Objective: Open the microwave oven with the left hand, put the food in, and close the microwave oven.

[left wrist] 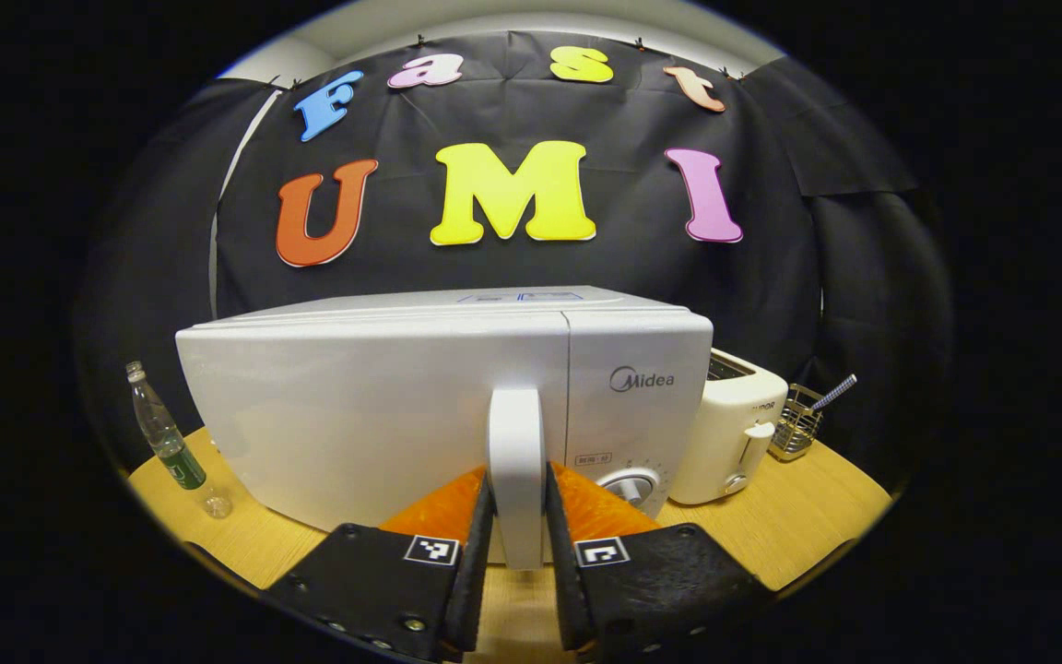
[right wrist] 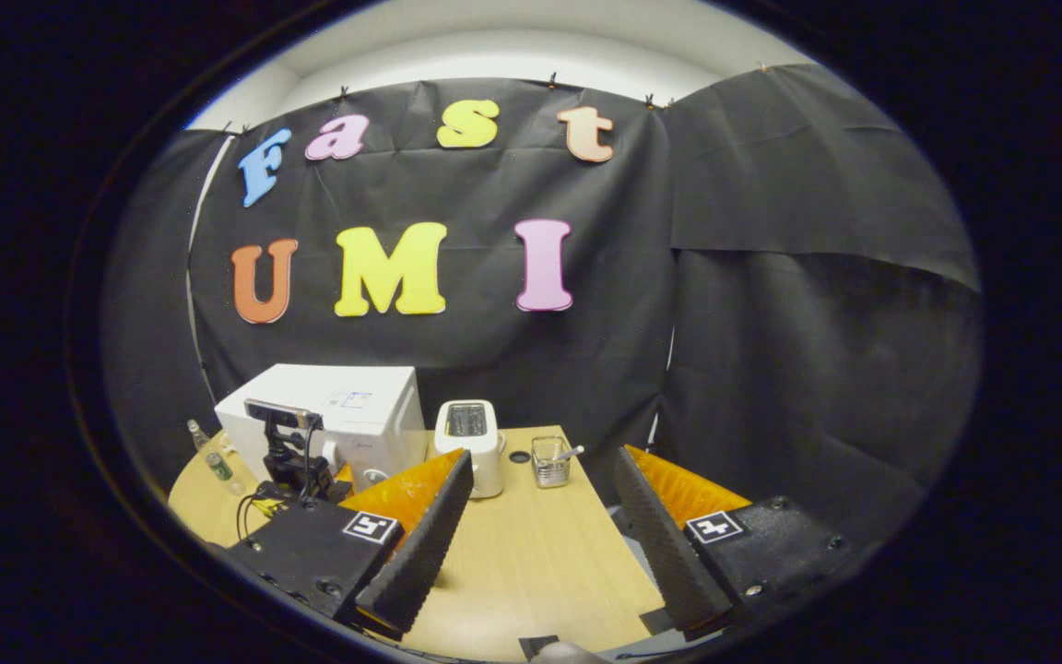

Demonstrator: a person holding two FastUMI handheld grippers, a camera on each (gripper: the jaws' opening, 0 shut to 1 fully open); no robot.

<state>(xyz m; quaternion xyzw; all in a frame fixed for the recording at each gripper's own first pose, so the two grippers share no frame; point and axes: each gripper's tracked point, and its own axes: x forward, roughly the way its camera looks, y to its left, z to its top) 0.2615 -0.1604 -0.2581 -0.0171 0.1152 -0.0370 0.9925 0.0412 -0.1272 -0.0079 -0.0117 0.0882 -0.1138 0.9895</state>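
A pale wooden bench (right wrist: 531, 553) stands before black cloth walls (right wrist: 817, 323). On it sits the white boxy microwave oven (left wrist: 383, 406), flanked by a cream toaster (left wrist: 734, 429), a wire cutlery basket (left wrist: 794, 424) and a clear plastic bottle (left wrist: 162, 433). The left gripper (left wrist: 517, 516) has its fingers clamped on the oven's white vertical door handle (left wrist: 515, 452). The right gripper (right wrist: 540, 535) hangs over the bench with fingers wide apart.

Black cloth wall (right wrist: 771, 304) behind a wooden table (right wrist: 531, 563) — pale ceiling (right wrist: 513, 37) above.
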